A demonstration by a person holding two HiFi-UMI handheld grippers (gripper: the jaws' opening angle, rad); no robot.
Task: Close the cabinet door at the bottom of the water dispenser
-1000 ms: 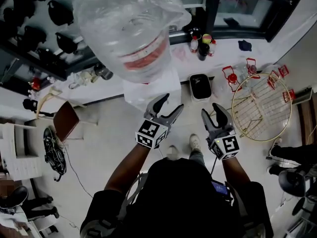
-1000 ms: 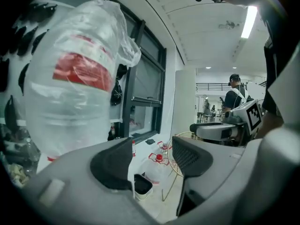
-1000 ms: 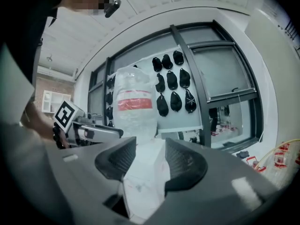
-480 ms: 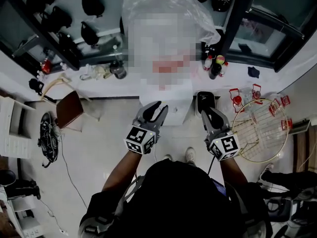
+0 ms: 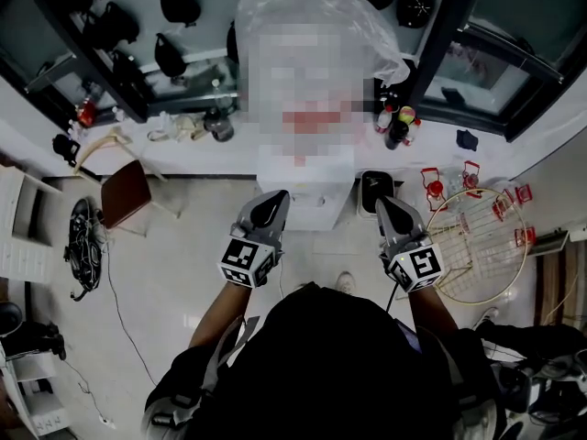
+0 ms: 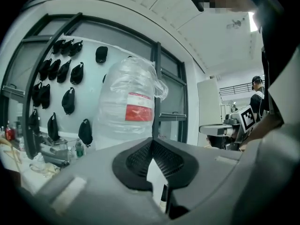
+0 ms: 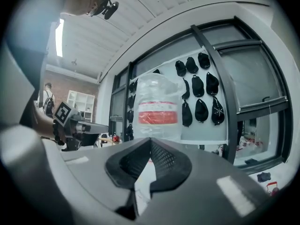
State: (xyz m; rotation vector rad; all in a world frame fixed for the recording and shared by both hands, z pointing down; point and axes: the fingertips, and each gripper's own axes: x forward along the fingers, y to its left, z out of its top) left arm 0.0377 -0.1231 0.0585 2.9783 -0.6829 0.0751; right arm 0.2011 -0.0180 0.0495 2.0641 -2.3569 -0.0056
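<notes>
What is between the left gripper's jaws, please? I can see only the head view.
Observer: Nothing. In the left gripper view, the left gripper has its jaws together with nothing between them.
Operator: And the right one?
Observer: The right gripper is likewise shut and empty.
Operator: What are they pointing at?
Observer: Both look level at the water bottle. Its red label band shows clearly there.

Grey left claw [image 5: 273, 197], right claw [image 5: 386, 203], black shirt [image 5: 321, 356]
</notes>
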